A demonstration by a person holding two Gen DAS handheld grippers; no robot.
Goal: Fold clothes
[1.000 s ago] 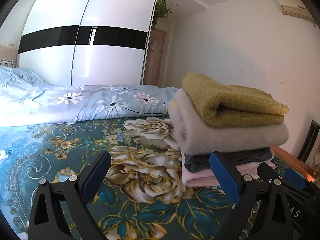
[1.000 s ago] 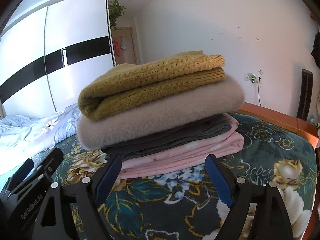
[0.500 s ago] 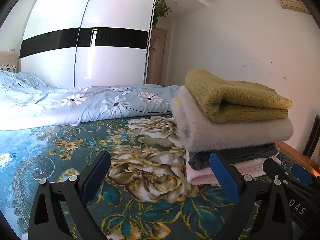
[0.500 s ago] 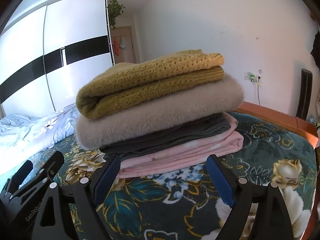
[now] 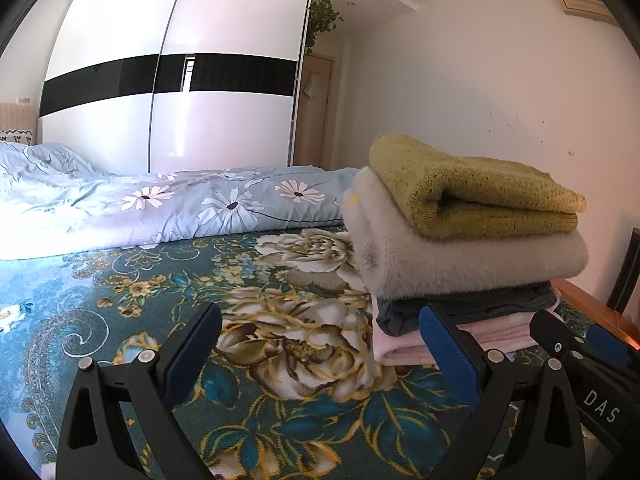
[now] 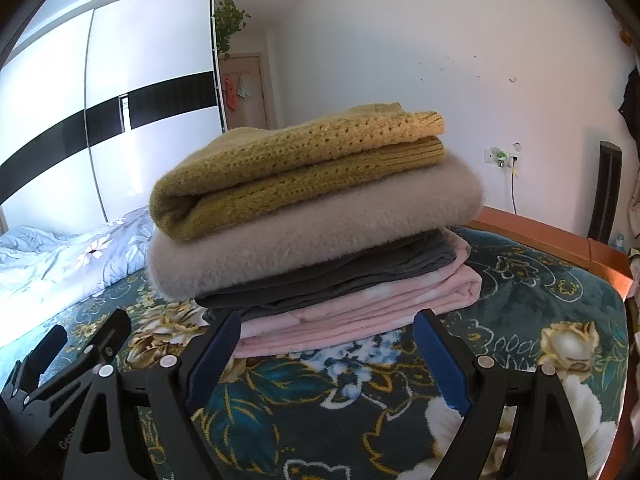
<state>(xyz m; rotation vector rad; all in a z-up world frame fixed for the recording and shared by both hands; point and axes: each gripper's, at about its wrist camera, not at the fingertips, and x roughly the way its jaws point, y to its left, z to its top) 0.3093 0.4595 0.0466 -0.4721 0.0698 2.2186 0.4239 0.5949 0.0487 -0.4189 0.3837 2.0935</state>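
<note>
Both grippers eased back, fingers point(image 6: 218, 344) spread — empty, folded stack point(image 6: 320, 216) just ahead

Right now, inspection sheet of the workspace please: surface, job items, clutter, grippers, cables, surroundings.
Surface: bed with teal floral blanket; light blue daisy duvet bunched along its far side.
Job's things: one folded stack; mustard knit sweater on top, beige fluffy garment under it, then dark grey garment, pink garment at the bottom.
Clutter: nothing seen.
Grippers: left gripper open, empty, beside the stack; right gripper open, empty, facing the stack.
Cables: dark cord hanging from the wall socket.
Surroundings: white wardrobe with black band, wooden door, plant above.
</note>
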